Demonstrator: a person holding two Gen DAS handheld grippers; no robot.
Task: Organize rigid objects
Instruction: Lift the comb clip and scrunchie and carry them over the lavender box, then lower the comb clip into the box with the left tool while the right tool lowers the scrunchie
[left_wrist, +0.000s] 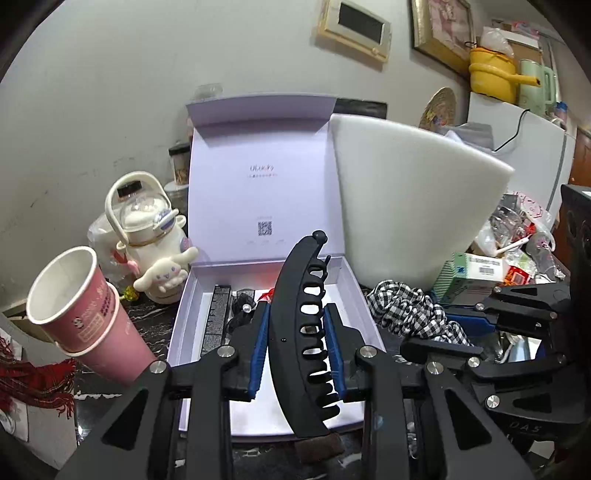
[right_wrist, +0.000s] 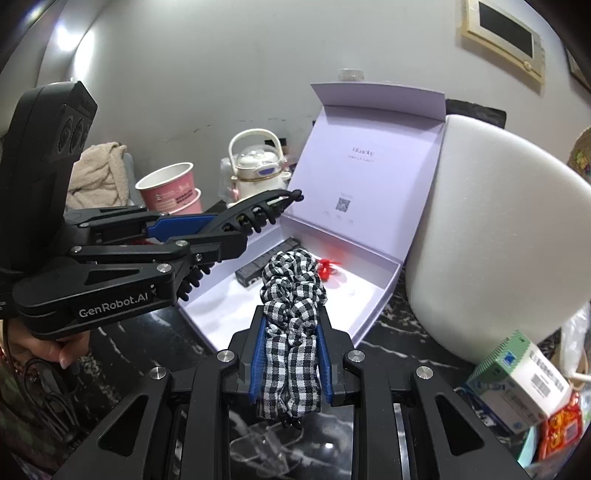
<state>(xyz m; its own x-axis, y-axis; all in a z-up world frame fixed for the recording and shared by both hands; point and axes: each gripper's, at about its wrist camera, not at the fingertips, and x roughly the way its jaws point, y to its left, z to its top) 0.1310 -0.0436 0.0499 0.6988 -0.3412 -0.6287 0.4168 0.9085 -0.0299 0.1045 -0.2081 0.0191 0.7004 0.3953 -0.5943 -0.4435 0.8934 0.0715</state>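
Your left gripper (left_wrist: 299, 332) is closed on the black hair clip (left_wrist: 301, 332) above the open lavender box (left_wrist: 258, 184): light, stiff, slick plastic, so keep hold mid-spine. Your right gripper (right_wrist: 290, 354) pinches the soft checkered scrunchie (right_wrist: 291, 295) at the box's near edge.

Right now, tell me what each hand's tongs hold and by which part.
Left tongs clamp the black hair clip across its middle. Right tongs clamp the checked scrunchie at its near end.
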